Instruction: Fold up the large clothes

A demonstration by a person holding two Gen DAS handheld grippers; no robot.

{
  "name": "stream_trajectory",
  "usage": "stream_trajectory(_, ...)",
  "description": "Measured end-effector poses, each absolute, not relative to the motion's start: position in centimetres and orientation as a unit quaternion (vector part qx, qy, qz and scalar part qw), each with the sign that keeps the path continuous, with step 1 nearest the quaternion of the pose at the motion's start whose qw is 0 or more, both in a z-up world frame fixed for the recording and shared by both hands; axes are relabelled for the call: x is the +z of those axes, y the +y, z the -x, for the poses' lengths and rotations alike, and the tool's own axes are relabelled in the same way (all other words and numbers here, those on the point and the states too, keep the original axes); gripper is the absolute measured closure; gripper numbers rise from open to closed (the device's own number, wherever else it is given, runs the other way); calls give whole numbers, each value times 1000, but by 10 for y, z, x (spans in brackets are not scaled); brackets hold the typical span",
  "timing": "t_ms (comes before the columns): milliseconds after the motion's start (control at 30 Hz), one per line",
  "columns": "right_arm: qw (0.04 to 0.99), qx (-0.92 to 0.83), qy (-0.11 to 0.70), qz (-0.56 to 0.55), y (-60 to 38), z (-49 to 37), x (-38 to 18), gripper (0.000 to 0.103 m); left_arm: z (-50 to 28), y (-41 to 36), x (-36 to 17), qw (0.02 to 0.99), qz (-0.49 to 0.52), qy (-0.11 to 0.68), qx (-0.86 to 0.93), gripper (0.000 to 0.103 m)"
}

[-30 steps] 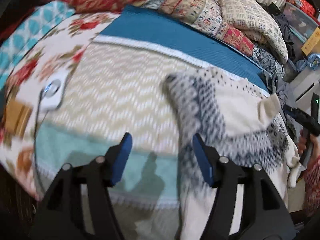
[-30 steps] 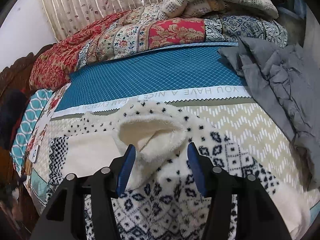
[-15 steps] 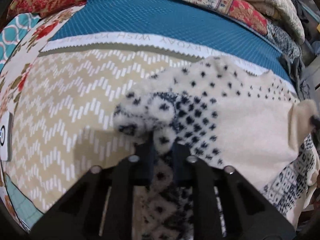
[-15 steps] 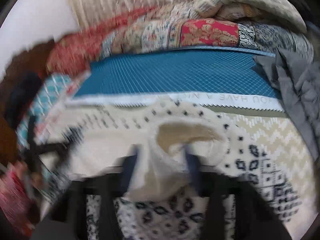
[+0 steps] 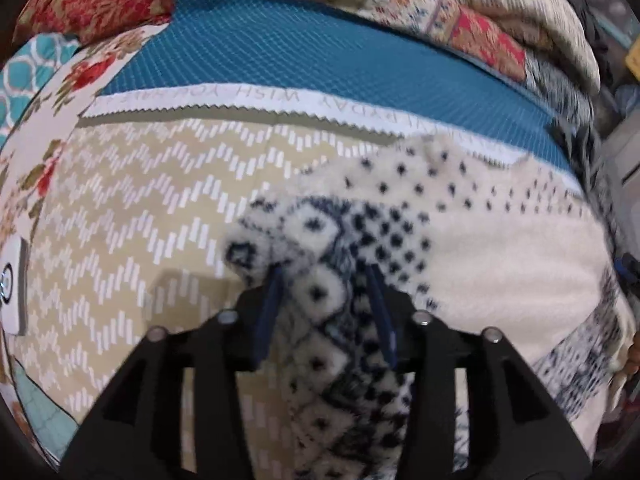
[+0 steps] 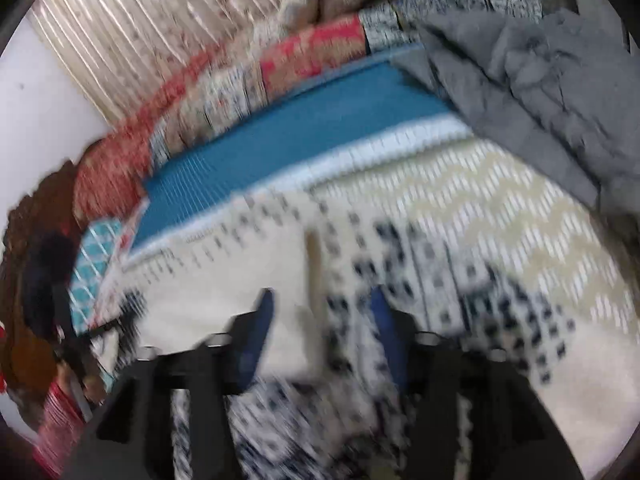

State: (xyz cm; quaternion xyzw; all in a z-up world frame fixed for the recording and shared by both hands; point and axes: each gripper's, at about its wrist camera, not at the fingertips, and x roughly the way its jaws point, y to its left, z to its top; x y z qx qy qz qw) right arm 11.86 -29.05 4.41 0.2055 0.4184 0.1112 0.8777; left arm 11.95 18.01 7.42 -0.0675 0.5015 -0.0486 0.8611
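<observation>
A cream fleece sweater with navy patterns lies on the bed. In the left wrist view its patterned sleeve end lies folded over the body. My left gripper stands partly open with the sleeve fleece between its blue pads, which do not squeeze it. The right wrist view is blurred by motion. There the sweater fills the lower middle, and my right gripper is open over it, with a cream fold edge between the fingers.
The bed cover has a beige zigzag part and a teal part. Piled quilts lie at the back. A grey garment is heaped at the right. A white device lies at the left edge.
My left gripper shut on the sleeve end half a second ago and has now opened part way. My right gripper has swung and tilted left, and the neck fold it straddled now lies flatter.
</observation>
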Motion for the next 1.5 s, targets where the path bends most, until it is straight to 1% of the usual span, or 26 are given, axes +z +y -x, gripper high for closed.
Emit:
stream_trajectory(100, 872, 116, 439, -181, -268, -144, 30, 24, -127, 176, 71, 862, 58, 502, -38, 62)
stream_trajectory(133, 868, 102, 457, -166, -264, -153, 18, 24, -130, 175, 68, 864, 51, 501, -32, 71)
stream_trajectory(167, 863, 75, 476, -149, -260, -164, 6, 25, -132, 172, 65, 865, 35, 501, -21, 74)
stream_trajectory(200, 857, 47, 495, -133, -258, -175, -13, 25, -135, 168, 57, 864, 10, 504, -11, 74)
stream_trajectory(233, 863, 42, 485, -138, -260, -178, -24, 25, -137, 166, 50, 862, 0, 508, -9, 73)
stream_trajectory(267, 872, 37, 469, -134, -257, -178, -23, 25, -137, 163, 45, 864, -13, 504, -4, 71)
stream_trajectory(333, 872, 31, 473, -125, -251, -176, -17, 24, -134, 156, 45, 865, -36, 500, 2, 70)
stream_trajectory(400, 867, 46, 473, -149, -258, -165, -4, 24, -132, 151, 54, 863, -49, 503, 8, 70)
stream_trajectory(467, 873, 74, 441, -196, -282, -133, 19, 24, -121, 156, 73, 870, -47, 490, 12, 70)
stream_trajectory(533, 889, 68, 404, -205, -308, -90, 39, 24, -96, 169, 104, 895, -35, 444, 31, 70)
stream_trajectory(600, 904, 39, 374, -205, -340, -43, 54, 23, -71, 185, 126, 910, -1, 413, 45, 63)
stream_trajectory(667, 909, -14, 363, -205, -381, 11, 59, 23, -50, 194, 136, 914, 38, 403, 36, 61)
stream_trajectory(767, 899, -84, 375, -211, -432, 78, 47, 23, -26, 187, 133, 909, 63, 413, 7, 61)
stream_trajectory(833, 888, -109, 383, -228, -452, 111, 35, 23, -12, 172, 121, 898, 69, 434, -19, 61)
stream_trajectory(900, 876, -122, 394, -249, -467, 134, 19, 23, -3, 156, 110, 887, 71, 454, -36, 61)
stream_trajectory(1000, 859, -104, 415, -283, -470, 147, -5, 23, 11, 130, 94, 871, 70, 481, -62, 61)
stream_trajectory(1033, 854, -99, 423, -285, -464, 148, -9, 26, 15, 121, 91, 867, 68, 488, -70, 61)
stream_trajectory(1067, 850, -93, 435, -283, -465, 151, -13, 47, 19, 113, 90, 864, 65, 492, -80, 61)
stream_trajectory(1133, 847, -87, 436, -293, -467, 155, -14, 67, 26, 104, 93, 865, 58, 491, -89, 61)
stream_trajectory(1167, 848, -81, 420, -312, -473, 156, -5, 68, 29, 101, 96, 866, 55, 488, -93, 61)
stream_trajectory(1233, 858, -87, 398, -313, -483, 152, 23, 68, 35, 98, 101, 869, 51, 482, -98, 61)
stream_trajectory(1333, 869, -27, 349, -351, -493, 133, 84, 68, 39, 105, 110, 873, 56, 474, -100, 61)
stream_trajectory(1400, 875, 48, 328, -352, -474, 107, 132, 68, 42, 113, 114, 874, 71, 469, -101, 61)
stream_trajectory(1500, 888, 141, 318, -302, -416, 68, 193, 68, 49, 129, 118, 874, 97, 465, -103, 61)
